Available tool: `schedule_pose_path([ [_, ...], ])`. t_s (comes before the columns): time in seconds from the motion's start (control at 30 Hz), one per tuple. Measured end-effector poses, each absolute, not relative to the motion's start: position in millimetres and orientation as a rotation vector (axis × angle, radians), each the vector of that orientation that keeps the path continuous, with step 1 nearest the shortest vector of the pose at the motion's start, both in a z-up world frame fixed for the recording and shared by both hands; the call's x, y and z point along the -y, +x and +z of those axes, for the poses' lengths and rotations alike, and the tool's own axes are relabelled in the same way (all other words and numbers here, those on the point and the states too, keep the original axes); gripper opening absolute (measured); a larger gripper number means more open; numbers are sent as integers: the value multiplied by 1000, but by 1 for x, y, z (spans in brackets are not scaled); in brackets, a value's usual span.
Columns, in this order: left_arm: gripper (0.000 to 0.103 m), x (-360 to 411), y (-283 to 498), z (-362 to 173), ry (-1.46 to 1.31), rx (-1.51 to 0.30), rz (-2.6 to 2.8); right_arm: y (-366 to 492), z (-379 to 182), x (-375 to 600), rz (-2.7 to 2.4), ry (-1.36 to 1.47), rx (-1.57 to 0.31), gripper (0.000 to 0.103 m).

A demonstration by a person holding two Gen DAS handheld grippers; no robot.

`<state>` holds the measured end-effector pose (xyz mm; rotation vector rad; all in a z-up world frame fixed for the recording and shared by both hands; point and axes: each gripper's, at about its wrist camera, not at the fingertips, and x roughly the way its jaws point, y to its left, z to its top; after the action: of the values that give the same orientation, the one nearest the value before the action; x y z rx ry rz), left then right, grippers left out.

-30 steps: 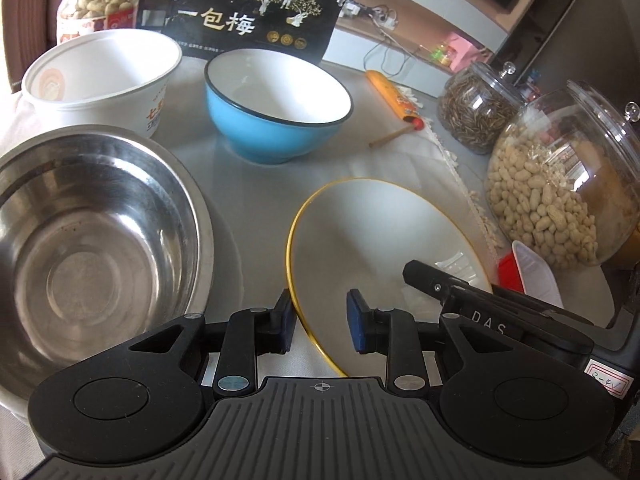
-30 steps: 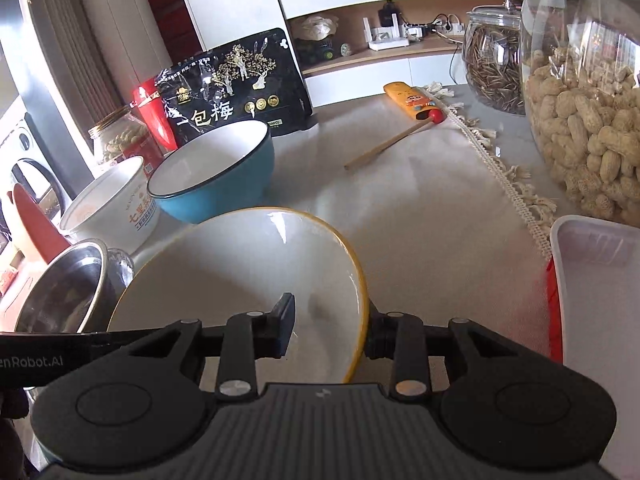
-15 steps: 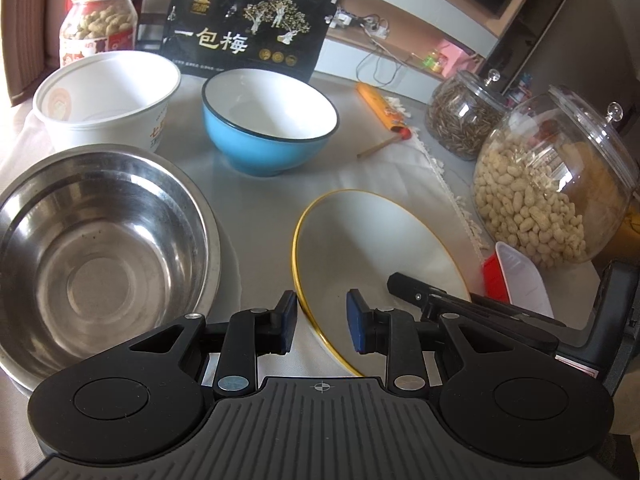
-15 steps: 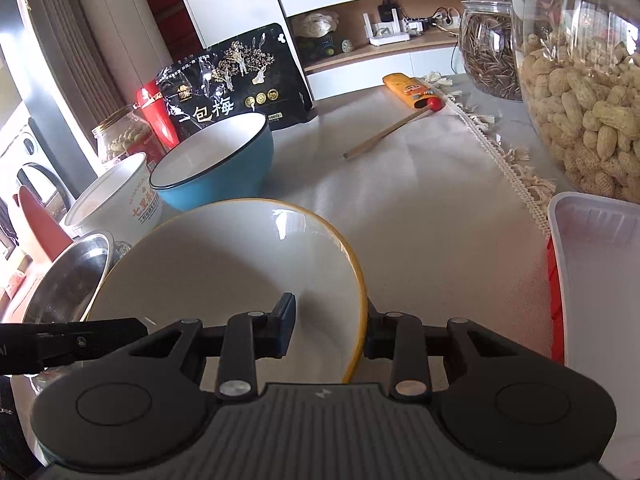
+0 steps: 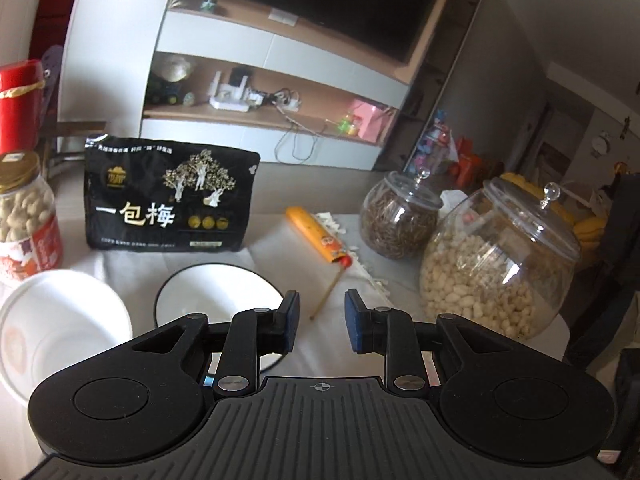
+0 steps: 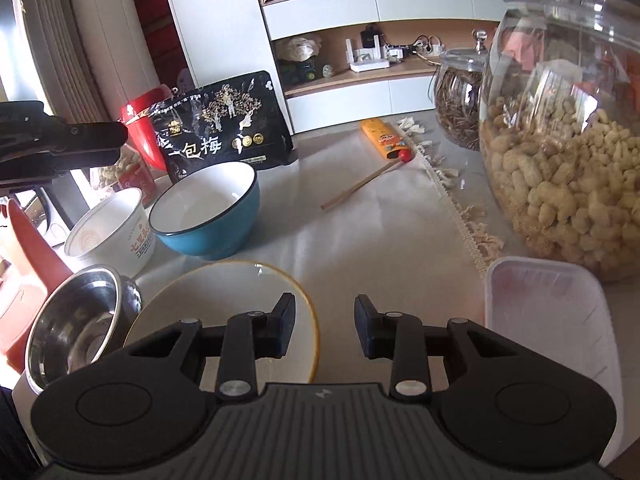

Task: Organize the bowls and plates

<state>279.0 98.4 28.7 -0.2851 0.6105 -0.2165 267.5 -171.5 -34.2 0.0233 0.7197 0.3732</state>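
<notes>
In the right wrist view a gold-rimmed white plate (image 6: 224, 300) lies on the table under my right gripper (image 6: 325, 330), which is open and empty above the plate's right edge. A blue bowl (image 6: 208, 212), a white paper bowl (image 6: 110, 232) and a steel bowl (image 6: 76, 324) stand to the left. My left gripper (image 5: 320, 324) is open and empty, raised above the table; it also shows at the right wrist view's left edge (image 6: 60, 140). Below it are the blue bowl's rim (image 5: 216, 292) and the white paper bowl (image 5: 60, 340).
A black snack bag (image 5: 172, 200) stands at the back. A peanut jar (image 6: 568, 160) and a seed jar (image 5: 400, 216) are on the right. A white tray (image 6: 552, 328) lies at the right front. An orange tube (image 6: 384, 142) and wooden stick (image 6: 360, 188) lie mid-table.
My right gripper has opened and let go of the plate's rim; the plate now lies flat. My left gripper has lifted and tilted up, away from the plate and steel bowl.
</notes>
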Motion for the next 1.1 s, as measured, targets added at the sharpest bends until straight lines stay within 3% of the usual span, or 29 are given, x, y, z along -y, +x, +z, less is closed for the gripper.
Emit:
schedule_pose_path([
  [0.07, 27, -116, 298, 22, -292, -647, -213, 273, -14, 165, 313, -8, -708, 35],
  [0.2, 27, -160, 328, -7, -379, -811, -135, 305, 3, 136, 278, -11, -748, 55],
  [0.43, 27, -201, 358, -35, -388, -840, -39, 368, -11, 52, 374, 125, -910, 55],
  [0.63, 28, -184, 374, -51, -258, -849, -44, 393, -35, 23, 290, 5, -972, 60],
  [0.8, 26, -169, 381, -71, -186, -890, -47, 406, -49, 27, 259, 41, -1012, 80],
  [0.93, 32, -166, 380, -71, -196, -891, -58, 418, -69, 24, 341, 99, -1108, 77],
  [1.0, 32, -168, 379, -69, -236, -897, -60, 421, -77, 23, 348, 120, -1133, 62],
  [1.03, 32, -170, 378, -68, -257, -903, -66, 423, -81, 23, 366, 134, -1155, 48],
  [1.07, 32, -171, 378, -66, -287, -910, -82, 425, -83, 24, 388, 157, -1178, 40],
  [1.1, 33, -172, 376, -65, -307, -913, -95, 425, -83, 25, 395, 173, -1191, 39],
])
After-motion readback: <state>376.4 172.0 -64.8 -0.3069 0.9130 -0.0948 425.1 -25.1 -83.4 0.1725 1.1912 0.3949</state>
